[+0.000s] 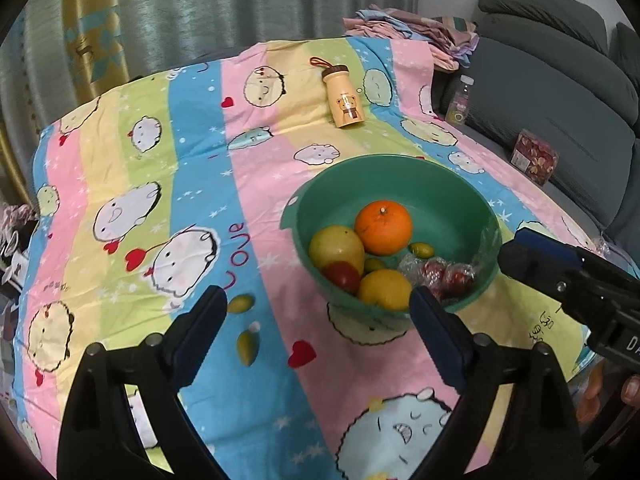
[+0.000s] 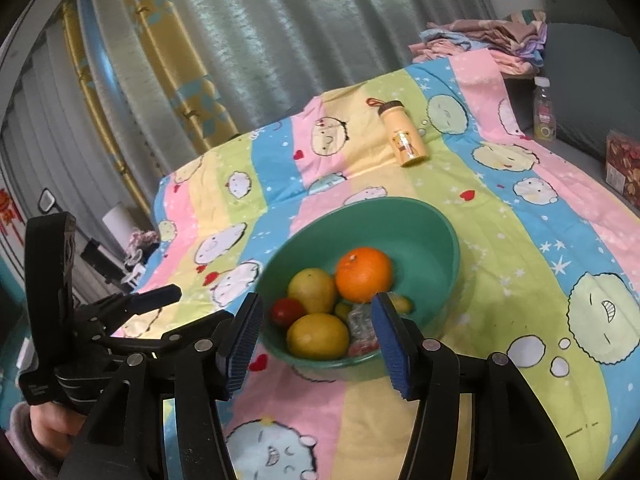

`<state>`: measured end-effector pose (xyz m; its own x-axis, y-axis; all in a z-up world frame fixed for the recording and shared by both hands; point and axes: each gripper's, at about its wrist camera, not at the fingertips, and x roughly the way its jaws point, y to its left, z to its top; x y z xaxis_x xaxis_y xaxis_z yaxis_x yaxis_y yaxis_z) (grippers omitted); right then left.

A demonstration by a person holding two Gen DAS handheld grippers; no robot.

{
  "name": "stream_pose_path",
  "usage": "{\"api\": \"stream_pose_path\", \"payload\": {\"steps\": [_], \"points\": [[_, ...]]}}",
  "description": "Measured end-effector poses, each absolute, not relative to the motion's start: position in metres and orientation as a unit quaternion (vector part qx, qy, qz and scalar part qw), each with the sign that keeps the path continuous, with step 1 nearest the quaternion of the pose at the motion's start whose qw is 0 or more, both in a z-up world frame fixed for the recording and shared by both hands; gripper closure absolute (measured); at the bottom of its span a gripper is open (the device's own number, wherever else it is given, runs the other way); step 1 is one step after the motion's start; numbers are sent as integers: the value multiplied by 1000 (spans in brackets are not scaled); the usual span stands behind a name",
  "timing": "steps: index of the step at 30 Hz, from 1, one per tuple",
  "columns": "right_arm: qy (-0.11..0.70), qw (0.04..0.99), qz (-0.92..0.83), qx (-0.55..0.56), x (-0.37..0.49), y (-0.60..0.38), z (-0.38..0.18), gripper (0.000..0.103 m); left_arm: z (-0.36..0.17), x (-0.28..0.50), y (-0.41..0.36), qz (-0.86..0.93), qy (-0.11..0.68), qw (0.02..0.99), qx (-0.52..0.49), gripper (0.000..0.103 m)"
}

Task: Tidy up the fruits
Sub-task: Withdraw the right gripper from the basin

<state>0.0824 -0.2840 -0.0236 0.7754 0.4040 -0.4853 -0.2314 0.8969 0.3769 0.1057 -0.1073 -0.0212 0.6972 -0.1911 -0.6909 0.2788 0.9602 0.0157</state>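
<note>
the green bowl (image 1: 400,184) on the striped cartoon cloth (image 1: 160,152) holds an orange (image 1: 383,227), yellow fruits and a red one, two small green fruits (image 1: 239,303) lie on the cloth beside it, and the left gripper (image 1: 318,304) gapes wide and empty while the right gripper (image 2: 318,322) stands partly open, gripping nothing.

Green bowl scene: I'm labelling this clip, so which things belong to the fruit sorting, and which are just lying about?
Job: green bowl, orange, two small green fruits loose on the cloth.
Lying about: yellow bottle, clear bottle, red box, folded clothes.
</note>
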Motion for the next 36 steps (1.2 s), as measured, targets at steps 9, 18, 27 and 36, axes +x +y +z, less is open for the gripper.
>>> {"api": "stream_pose_path", "payload": {"steps": [9,18,27,36], "points": [[295,923,208,135,58,-262,-19,34,-21,76,-69,-102,367,924,24,1],[313,908,253,114,44,-234,-21,34,-38,51,-5,-44,390,918,-48,1],[368,880,291,69,44,-193,-48,34,-70,25,26,-36,424,901,-87,1],[409,862,295,38,58,-160,-77,34,-84,20,45,-51,425,897,-114,1]]}}
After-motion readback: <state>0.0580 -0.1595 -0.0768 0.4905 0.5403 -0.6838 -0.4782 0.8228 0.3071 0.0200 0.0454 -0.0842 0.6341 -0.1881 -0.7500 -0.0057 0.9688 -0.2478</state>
